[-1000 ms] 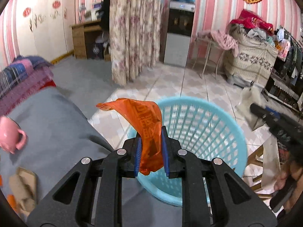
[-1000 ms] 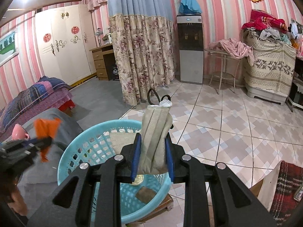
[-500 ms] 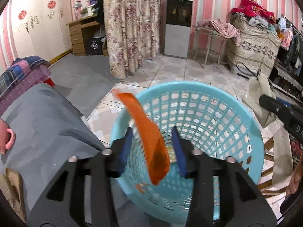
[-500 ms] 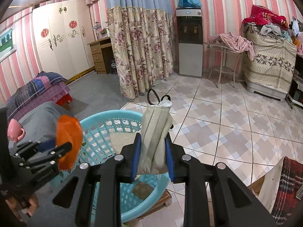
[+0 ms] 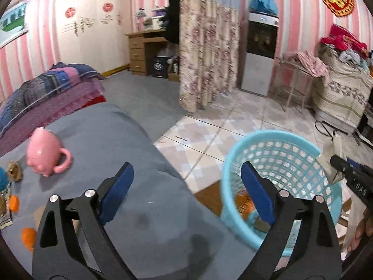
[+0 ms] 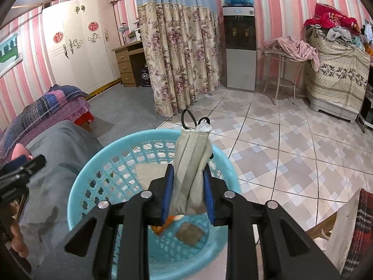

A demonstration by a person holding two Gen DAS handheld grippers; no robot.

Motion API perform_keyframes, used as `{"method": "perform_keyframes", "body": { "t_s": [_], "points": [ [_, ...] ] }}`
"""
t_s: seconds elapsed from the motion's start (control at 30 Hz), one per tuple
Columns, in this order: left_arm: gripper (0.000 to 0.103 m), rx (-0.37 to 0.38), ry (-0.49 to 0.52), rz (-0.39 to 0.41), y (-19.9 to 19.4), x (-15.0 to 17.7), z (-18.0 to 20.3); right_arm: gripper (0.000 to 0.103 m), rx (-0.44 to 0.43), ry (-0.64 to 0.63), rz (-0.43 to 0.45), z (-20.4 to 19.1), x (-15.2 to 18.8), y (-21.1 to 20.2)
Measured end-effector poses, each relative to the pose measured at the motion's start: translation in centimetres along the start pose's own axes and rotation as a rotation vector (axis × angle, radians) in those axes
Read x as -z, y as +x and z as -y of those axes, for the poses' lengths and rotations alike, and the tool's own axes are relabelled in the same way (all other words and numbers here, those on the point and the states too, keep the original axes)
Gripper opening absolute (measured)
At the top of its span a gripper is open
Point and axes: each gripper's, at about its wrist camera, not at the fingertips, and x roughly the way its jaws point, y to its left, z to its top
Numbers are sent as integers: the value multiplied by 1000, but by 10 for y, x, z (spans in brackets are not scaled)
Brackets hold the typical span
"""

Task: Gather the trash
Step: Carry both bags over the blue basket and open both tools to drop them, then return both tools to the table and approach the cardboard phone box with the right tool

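My left gripper (image 5: 186, 186) is open and empty, over the edge of the grey bed cover (image 5: 105, 140), left of the light blue basket (image 5: 300, 144). The orange wrapper (image 5: 244, 206) lies inside the basket; it also shows in the right wrist view (image 6: 163, 227). My right gripper (image 6: 187, 186) is shut on a beige mask with black loops (image 6: 191, 163) and holds it above the basket (image 6: 98, 177). A brown scrap (image 6: 190, 233) lies on the basket floor.
A pink mug (image 5: 45, 155) lies on the bed cover. Orange scraps (image 5: 28, 239) and other bits (image 5: 14, 173) lie at the cover's left edge. A floral curtain (image 5: 205, 58), a water dispenser (image 5: 261, 53) and tiled floor (image 6: 291, 140) are beyond.
My left gripper opened and dropped the orange wrapper into the basket, then swung left toward the bed. My right gripper still holds the mask over the basket.
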Motion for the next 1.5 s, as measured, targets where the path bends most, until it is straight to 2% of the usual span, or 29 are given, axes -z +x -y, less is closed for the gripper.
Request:
{"method": "perform_keyframes", "body": {
  "t_s": [0.3,0.37,0.43,0.57,0.67,0.8,0.93,1.23,1.5],
  "points": [
    [92,-54,30,11,-3,-4,-17,28,13,8,-30,-31,13,22],
    [92,-61,33,4,-2,-4,-19,48,20,-5,-31,-34,15,24],
    [92,-65,32,2,-3,-4,-23,62,30,-28,-33,-37,15,24],
    [92,-70,29,2,-8,-7,-30,73,31,-25,-37,-36,14,21],
    [92,-83,31,8,-15,-6,-35,87,17,-15,-22,-35,11,16],
    [94,-82,7,16,-31,-3,-50,88,8,-45,-8,-45,6,7],
    [96,-100,-28,35,-53,0,-69,95,-7,-89,29,-61,1,-7],
    [97,-200,-100,70,-102,22,-123,96,-104,-136,57,-104,6,-37],
    [97,-278,-179,49,-132,54,-182,96,-166,-225,66,-153,18,-53]
  ]
}}
